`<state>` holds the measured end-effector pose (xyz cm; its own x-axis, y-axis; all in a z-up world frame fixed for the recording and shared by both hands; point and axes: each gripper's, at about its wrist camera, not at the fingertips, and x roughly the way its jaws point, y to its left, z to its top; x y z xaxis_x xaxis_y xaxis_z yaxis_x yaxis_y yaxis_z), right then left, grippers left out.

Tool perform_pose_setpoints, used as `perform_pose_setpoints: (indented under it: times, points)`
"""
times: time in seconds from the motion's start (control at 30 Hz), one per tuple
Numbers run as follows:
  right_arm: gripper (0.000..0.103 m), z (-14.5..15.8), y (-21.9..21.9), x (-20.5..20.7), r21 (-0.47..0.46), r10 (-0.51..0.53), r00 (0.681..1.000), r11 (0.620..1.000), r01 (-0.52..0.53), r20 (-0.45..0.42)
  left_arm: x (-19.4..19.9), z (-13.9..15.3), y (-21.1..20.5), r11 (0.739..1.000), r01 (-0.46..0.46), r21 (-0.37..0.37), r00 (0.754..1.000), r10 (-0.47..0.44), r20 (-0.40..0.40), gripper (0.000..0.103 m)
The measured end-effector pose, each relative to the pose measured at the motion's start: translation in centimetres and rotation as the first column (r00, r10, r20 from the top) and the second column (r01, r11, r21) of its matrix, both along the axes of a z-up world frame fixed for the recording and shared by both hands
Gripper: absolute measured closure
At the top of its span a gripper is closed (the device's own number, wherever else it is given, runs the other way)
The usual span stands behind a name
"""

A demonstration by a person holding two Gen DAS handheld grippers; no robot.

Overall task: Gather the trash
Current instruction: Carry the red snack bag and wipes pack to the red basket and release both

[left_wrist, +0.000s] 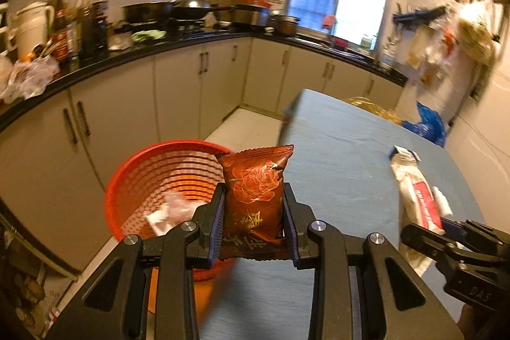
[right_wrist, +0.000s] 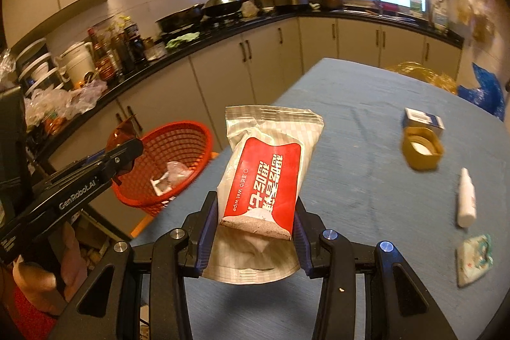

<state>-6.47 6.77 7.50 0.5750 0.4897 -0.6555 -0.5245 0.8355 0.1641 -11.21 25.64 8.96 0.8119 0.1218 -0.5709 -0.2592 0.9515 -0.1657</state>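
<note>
My left gripper (left_wrist: pixel 254 212) is shut on a dark red snack packet (left_wrist: pixel 255 190) with a gold rose print, held upright at the table's left edge beside the red mesh basket (left_wrist: pixel 153 177). The basket (right_wrist: pixel 178 145) stands off the table's left side with crumpled wrappers (right_wrist: pixel 172 176) inside. My right gripper (right_wrist: pixel 256 219) is shut on a white wet-wipe pack (right_wrist: pixel 267 168) with a red label, held above the blue table (right_wrist: pixel 366 123). The pack also shows in the left wrist view (left_wrist: pixel 414 193).
On the table's right side lie a gold lid (right_wrist: pixel 422 150), a small blue-and-white box (right_wrist: pixel 424 118), a white bottle (right_wrist: pixel 467 198) and a small printed sachet (right_wrist: pixel 475 258). Gold and blue bags (right_wrist: pixel 484 91) sit at the far corner. A cluttered black counter (right_wrist: pixel 223 27) runs behind.
</note>
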Motion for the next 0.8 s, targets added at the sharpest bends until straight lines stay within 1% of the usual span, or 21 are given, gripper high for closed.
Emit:
perform_pose_setpoints:
  times: [0.13,0.33,0.6,0.8]
  points:
    - [0.056,-0.2,2.4,0.2,-0.007,0.044,0.999,0.999,-0.044,-0.015,-0.4,-0.2,2.6,0.998,-0.059,-0.004,0.998,0.059,0.001,0.072]
    - [0.056,0.2,5.4,1.0,-0.007,0.106,0.994,0.994,-0.106,-0.027,-1.0,-0.5,6.1,0.99,-0.138,-0.028,0.99,0.138,0.003,0.072]
    - [0.056,0.9,8.8,2.6,0.019,0.171,0.984,0.985,-0.17,-0.055,-0.7,-0.8,7.6,0.987,-0.155,-0.03,0.988,0.155,-0.009,0.072]
    - [0.055,0.3,11.8,3.9,0.033,0.205,0.974,0.979,-0.203,-0.092,0.0,-1.6,8.1,0.989,-0.146,-0.03,0.989,0.145,-0.031,0.072]
